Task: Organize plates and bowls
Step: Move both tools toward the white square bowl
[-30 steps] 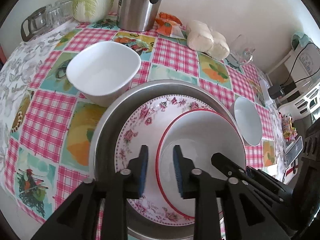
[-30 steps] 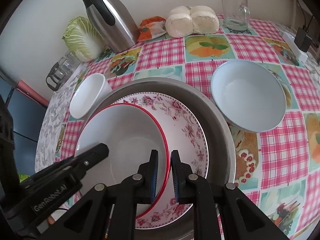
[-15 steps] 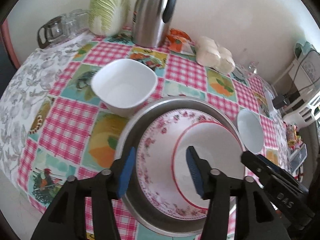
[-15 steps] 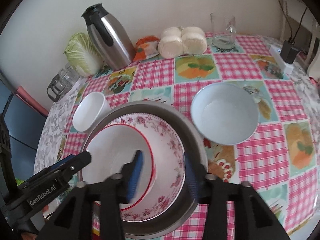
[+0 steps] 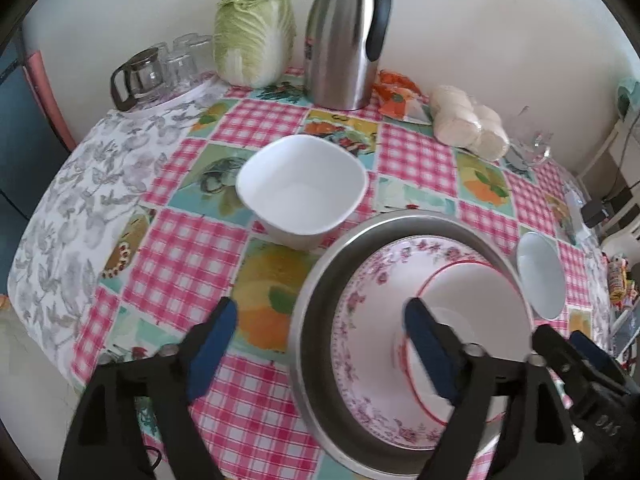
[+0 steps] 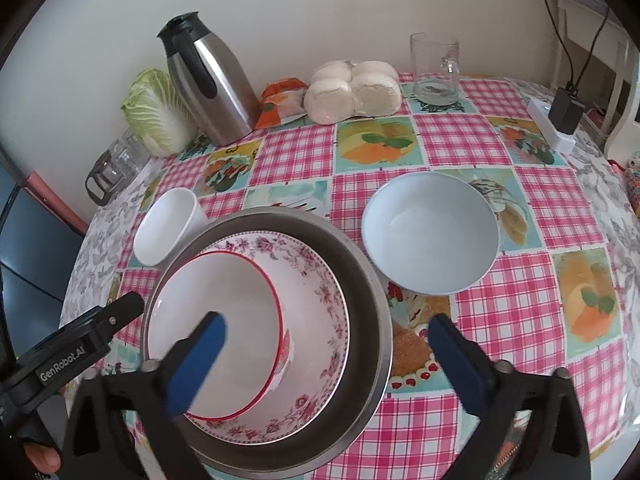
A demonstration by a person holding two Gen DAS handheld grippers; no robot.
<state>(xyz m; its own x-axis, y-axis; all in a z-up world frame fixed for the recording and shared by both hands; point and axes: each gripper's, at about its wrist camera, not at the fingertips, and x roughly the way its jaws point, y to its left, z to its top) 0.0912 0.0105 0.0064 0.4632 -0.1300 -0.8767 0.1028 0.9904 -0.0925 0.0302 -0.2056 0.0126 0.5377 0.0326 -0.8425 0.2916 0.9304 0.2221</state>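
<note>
Left gripper, right gripper: fingers now spread wide, empty, previously nearly closed; both raised from red-rimmed bowl nested in floral plate, steel basin.

free: cloth left of basin | blocked: square bowl behind

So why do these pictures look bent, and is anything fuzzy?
Both views are fisheye: the table bulges, corners go black. Left wrist view: the left gripper looks smeared, the thermos soft. Right wrist view: the round bowl is sharper, in even daylight.
</note>
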